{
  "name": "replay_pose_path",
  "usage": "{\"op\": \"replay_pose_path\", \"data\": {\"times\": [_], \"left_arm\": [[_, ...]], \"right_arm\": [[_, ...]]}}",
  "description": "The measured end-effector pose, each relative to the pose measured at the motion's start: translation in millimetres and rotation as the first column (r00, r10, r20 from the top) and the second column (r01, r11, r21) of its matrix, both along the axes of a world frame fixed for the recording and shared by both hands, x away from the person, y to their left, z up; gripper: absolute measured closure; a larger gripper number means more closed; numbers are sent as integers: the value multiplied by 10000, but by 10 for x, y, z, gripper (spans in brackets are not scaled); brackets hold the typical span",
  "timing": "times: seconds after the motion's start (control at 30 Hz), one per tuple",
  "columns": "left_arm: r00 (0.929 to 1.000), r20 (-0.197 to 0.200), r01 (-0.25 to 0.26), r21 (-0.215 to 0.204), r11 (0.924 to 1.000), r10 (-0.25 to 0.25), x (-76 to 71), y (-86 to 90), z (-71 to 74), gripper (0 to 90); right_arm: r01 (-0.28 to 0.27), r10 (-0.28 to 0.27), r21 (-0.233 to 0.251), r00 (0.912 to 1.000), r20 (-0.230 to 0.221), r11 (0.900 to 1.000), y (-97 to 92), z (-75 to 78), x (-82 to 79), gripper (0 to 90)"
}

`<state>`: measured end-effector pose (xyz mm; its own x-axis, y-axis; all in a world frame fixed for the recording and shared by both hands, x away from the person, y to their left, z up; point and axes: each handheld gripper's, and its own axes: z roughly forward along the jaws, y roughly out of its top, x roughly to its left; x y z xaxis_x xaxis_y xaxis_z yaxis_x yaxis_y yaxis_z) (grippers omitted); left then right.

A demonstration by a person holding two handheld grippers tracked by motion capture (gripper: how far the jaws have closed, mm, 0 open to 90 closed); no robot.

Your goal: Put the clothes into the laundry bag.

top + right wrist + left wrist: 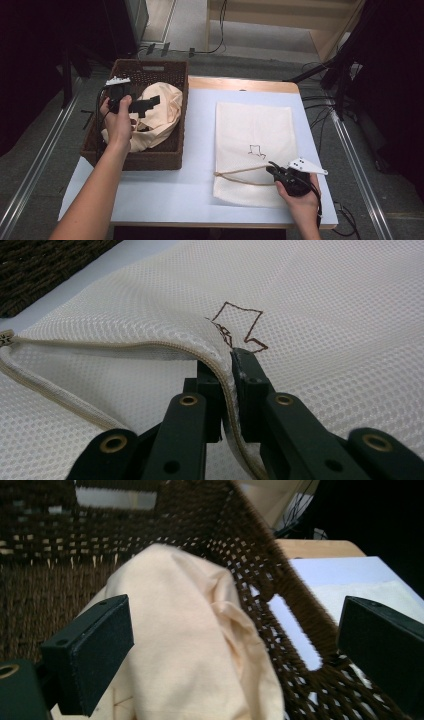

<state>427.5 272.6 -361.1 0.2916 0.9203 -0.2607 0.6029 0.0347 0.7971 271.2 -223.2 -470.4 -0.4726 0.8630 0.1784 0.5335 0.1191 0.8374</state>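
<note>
The peach cloth (195, 645) ran off the bottom edge of the left gripper view, and the left gripper's (235, 645) far jaw was cut by the right edge. In the high view the person's left hand (118, 122) covered part of the cloth and the wicker basket's (150, 162) floor lay hidden beneath it. The small dark outline drawn on the mesh laundry bag (250, 130) was too small there to read. Whatever lay inside the bag's lifted zipper edge (125, 346) stayed hidden.

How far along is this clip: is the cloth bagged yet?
Done: the right claw has pinched the mesh bag's unzipped edge, lifting it open. In hand: the left claw is open around the cream cloth in the basket. Left: gripping and bagging it.
</note>
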Motion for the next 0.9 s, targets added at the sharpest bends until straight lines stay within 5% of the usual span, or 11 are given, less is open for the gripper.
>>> {"op": "replay_pose_path", "data": {"times": [0.13, 0.3, 0.4, 0.47, 0.5, 0.53, 0.63, 0.77, 0.83, 0.9], "left_arm": [[9939, -1099, 9, 497, 9988, 45, 201, 97, -145, 23], [9720, -2284, -245, 1341, 9907, 550, 327, 196, -349, 44], [9435, -3104, -581, 1897, 9801, 1160, 371, 212, -440, 42], [9084, -3699, -1075, 2436, 9639, 1948, 394, 258, -525, 23], [8990, -3843, -1137, 2583, 9594, 2100, 404, 251, -557, 47], [8839, -4161, -1080, 2623, 9589, 2134, 415, 239, -590, 49], [8542, -4804, -885, 2422, 9662, 1987, 437, 222, -688, 16], [8450, -4904, -933, 2574, 9618, 2132, 440, 167, -674, 68], [8489, -4852, -783, 2764, 9579, 2094, 432, 132, -639, 239], [8630, -4801, -518, 2258, 9728, 1573, 415, 129, -596, 536]], "right_arm": [[-8, 8, -34, 10000, -11, 10000, 1, -4, 5, 844], [-63, 63, -122, 10000, 59, 9999, 2, -9, -2, 842], [-66, 66, -100, 10000, 56, 9999, -1, -13, -1, 842], [-76, 76, -111, 10000, 37, 9999, 3, -15, 0, 841], [-64, 64, -133, 10000, 31, 9999, 8, -15, -1, 841], [-60, 60, -157, 10000, 30, 9999, 10, -14, -2, 840], [-52, 53, -189, 10000, 67, 9998, 15, -10, -6, 839], [-65, 66, -209, 10000, 49, 9998, 24, -13, -8, 838], [-56, 57, -231, 10000, 12, 9997, 23, -22, -3, 838], [-83, 84, -234, 10000, 44, 9997, 24, -26, 4, 838]]}}
